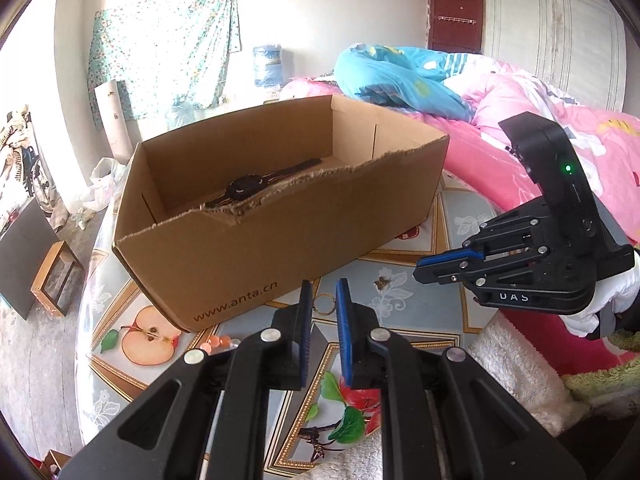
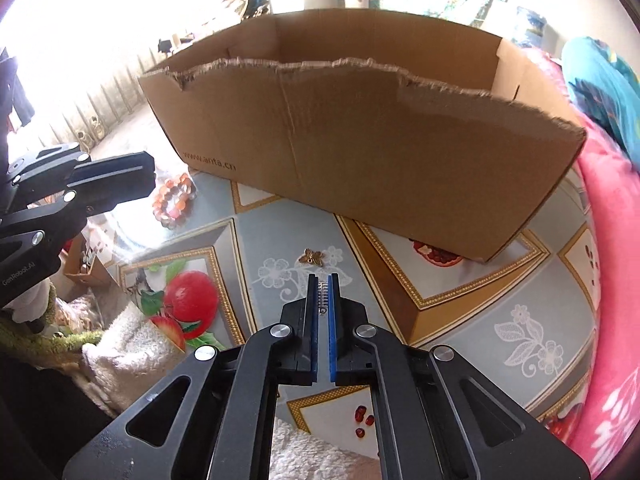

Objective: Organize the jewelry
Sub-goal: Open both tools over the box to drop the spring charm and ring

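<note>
Both tools narrow — right tool [image 2: 323, 286] pinches a small, indistinct silver trinket [image 2: 323, 300].

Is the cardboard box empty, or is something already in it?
Not empty: a black wristwatch lies on the floor of the open cardboard box.

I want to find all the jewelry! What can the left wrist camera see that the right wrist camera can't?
Only the left view looks into the box and shows a black watch, plus a gold ring on the table. Only the right view shows a small silver piece pinched in the right hand-held gripper. Both show the cardboard box, the bead bracelet and the little gold flower charm.
</note>
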A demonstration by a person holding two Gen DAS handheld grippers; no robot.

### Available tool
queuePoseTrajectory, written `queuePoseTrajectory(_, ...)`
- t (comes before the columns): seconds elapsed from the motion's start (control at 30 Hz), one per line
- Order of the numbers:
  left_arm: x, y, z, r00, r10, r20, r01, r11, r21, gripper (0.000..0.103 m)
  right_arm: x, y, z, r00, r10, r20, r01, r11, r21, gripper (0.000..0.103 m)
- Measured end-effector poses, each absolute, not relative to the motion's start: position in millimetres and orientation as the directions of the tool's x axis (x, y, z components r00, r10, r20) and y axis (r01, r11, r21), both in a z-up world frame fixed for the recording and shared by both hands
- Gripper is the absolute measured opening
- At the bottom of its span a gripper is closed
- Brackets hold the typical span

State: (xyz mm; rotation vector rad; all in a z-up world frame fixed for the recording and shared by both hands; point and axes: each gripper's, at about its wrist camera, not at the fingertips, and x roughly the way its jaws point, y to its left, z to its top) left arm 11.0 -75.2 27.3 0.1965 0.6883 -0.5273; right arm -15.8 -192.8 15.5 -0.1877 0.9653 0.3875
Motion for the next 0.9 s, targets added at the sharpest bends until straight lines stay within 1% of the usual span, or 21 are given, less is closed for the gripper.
queuePoseTrajectory(0.13, 16.2, -70.7, 58.8, 0.662, -0.447, -0.601, 0.556, 0.831, -0.006, 0.011, -27.0, -199.6, 63.7, 0.584, 0.263, -0.768, -0.376, 0.926, 0.031, 0.002)
queuePoseTrajectory(0.23, 30.4, -72.4, 82.6, 0.663, -0.491, -0.565, 0.583, 0.812, -0.022, 0.011, -25.5, -199.1, 106.2, 0.645, 0.306, -0.700, -0.394, 0.918, 0.038, 0.002)
queuePoseTrajectory(0.3, 47.4, -74.8, 91.7, 0.654, -0.503, -0.565, 0.589, 0.807, -0.036, 0.011, -16.6, -200.3, 129.3, 0.666, 0.331, -0.669, -0.414, 0.909, 0.037, 0.002)
queuePoseTrajectory(0.37, 68.6, -81.0, 95.2, 0.630, -0.508, -0.588, 0.592, 0.804, -0.059, 0.011, 3.5, -199.2, 143.4, 0.662, 0.347, -0.665, -0.428, 0.903, 0.045, 0.002)
queuePoseTrajectory(0.43, 97.0, -87.7, 92.5, 0.579, -0.501, -0.643, 0.589, 0.803, -0.095, 0.011, 32.4, -194.8, 145.9, 0.612, 0.371, -0.698, -0.450, 0.890, 0.078, 0.002)
queuePoseTrajectory(0.5, 127.6, -94.9, 85.6, 0.499, -0.500, -0.708, 0.583, 0.798, -0.153, 0.011, 64.0, -191.1, 141.8, 0.571, 0.349, -0.743, -0.444, 0.893, 0.077, 0.002)
queuePoseTrajectory(0.6, 170.2, -107.6, 65.1, 0.343, -0.489, -0.802, 0.556, 0.794, -0.245, 0.011, 108.7, -184.3, 125.7, 0.455, 0.332, -0.826, -0.449, 0.887, 0.109, 0.002)
queuePoseTrajectory(0.67, 191.2, -116.7, 48.1, 0.243, -0.471, -0.848, 0.532, 0.796, -0.289, 0.011, 132.1, -179.4, 112.4, 0.378, 0.299, -0.876, -0.454, 0.885, 0.107, 0.002)
queuePoseTrajectory(0.73, 203.5, -121.2, 32.5, 0.165, -0.454, -0.876, 0.502, 0.803, -0.321, 0.011, 147.7, -176.1, 97.3, 0.310, 0.257, -0.915, -0.459, 0.884, 0.093, 0.002)
queuePoseTrajectory(0.83, 215.7, -127.9, 16.6, 0.078, -0.424, -0.902, 0.464, 0.817, -0.344, 0.012, 161.5, -175.4, 82.6, 0.267, 0.200, -0.943, -0.469, 0.881, 0.055, 0.002)
queuePoseTrajectory(0.9, 221.3, -130.3, 8.6, 0.040, -0.404, -0.914, 0.429, 0.833, -0.350, 0.012, 170.1, -176.1, 73.9, 0.237, 0.191, -0.953, -0.469, 0.881, 0.060, 0.002)
